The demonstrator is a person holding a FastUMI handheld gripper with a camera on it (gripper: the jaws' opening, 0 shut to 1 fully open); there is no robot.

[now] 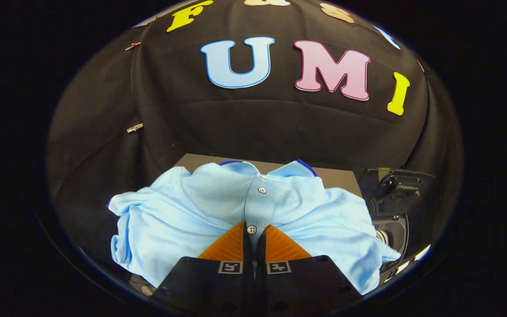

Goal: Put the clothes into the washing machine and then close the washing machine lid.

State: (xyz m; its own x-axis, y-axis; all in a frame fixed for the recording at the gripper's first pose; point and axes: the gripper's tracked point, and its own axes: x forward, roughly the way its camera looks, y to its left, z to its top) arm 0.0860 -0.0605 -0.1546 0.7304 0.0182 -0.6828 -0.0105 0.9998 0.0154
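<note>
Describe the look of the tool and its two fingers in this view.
The tool has two wedge-shaped fingers with ribbed pads on their upper faces. Each sits on a broad, flat black block that widens toward the camera. Each block carries a small square black-and-white marker near its front inner corner, and round screw holes dot the blocks. No cable is visible.
</note>
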